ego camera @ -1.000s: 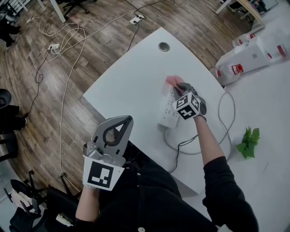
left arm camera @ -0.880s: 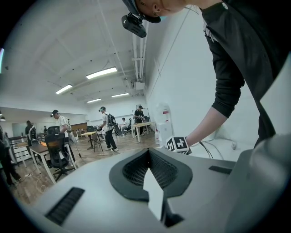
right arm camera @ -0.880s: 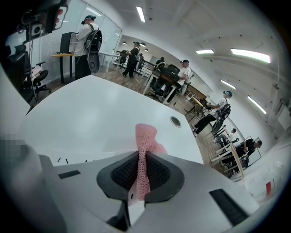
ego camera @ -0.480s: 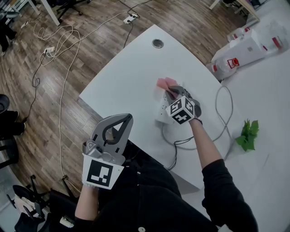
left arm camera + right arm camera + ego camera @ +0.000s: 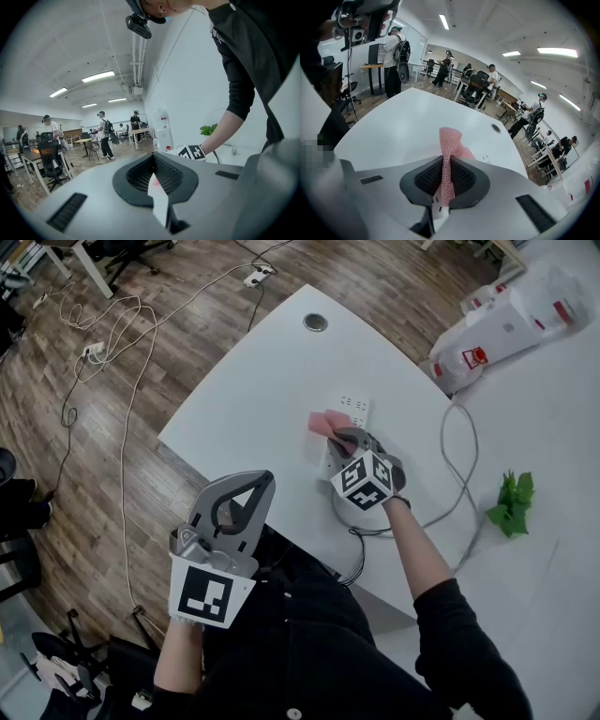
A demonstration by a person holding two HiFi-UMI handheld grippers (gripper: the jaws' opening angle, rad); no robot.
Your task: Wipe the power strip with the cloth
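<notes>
Right tongs [image 5: 335, 435], tight on pink cloth [image 5: 322, 421], now farther down power strip [image 5: 355, 410]; left tongs [image 5: 262, 481] together, empty.

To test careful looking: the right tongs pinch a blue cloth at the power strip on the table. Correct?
No: the cloth is pink, not blue, as the right gripper view shows. The right tongs do pinch it at the power strip on the table.

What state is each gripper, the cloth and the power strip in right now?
Right gripper: shut on the cloth.
Left gripper: shut, empty, held clear of the table.
Cloth: pink, bunched, resting on the power strip.
Power strip: lying flat on the table, partly covered.
Cord: slack, looped on the table.
</notes>
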